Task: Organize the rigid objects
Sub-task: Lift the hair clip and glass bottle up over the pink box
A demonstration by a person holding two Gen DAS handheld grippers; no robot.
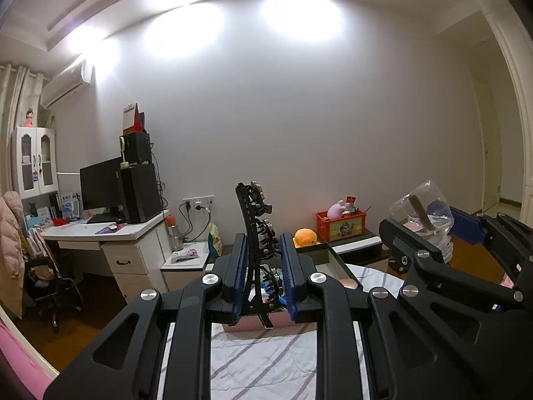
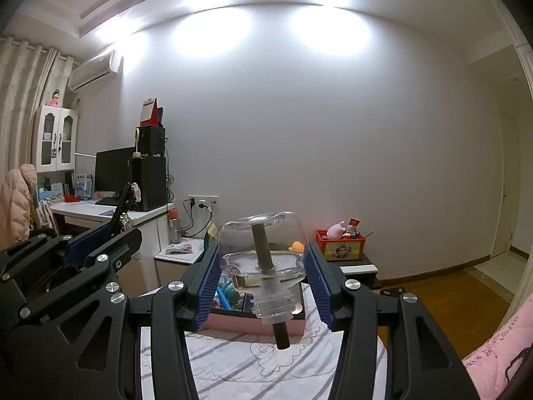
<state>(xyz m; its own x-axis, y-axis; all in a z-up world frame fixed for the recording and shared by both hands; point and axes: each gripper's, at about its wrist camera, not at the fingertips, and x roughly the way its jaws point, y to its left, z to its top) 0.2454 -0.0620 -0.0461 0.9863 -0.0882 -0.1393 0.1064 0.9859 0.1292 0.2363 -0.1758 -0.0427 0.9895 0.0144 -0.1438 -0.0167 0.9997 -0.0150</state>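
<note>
The left hand-held gripper (image 1: 263, 280) is clamped tight on a black hair claw clip (image 1: 255, 233), which stands up tall in the middle of the left view. The right hand-held gripper (image 2: 263, 276) squeezes a clear bottle (image 2: 263, 253) with a dark stick through it, in the middle of the right view. Both hang over the bed (image 2: 233, 360), just before a pink box (image 2: 253, 328).

To do this well, I think each thing should go down slowly into the box, one at a time, so they don't bump. Let go only when it rests inside.

The grippers hide most of the box, so I can't tell what free room it has.
</note>
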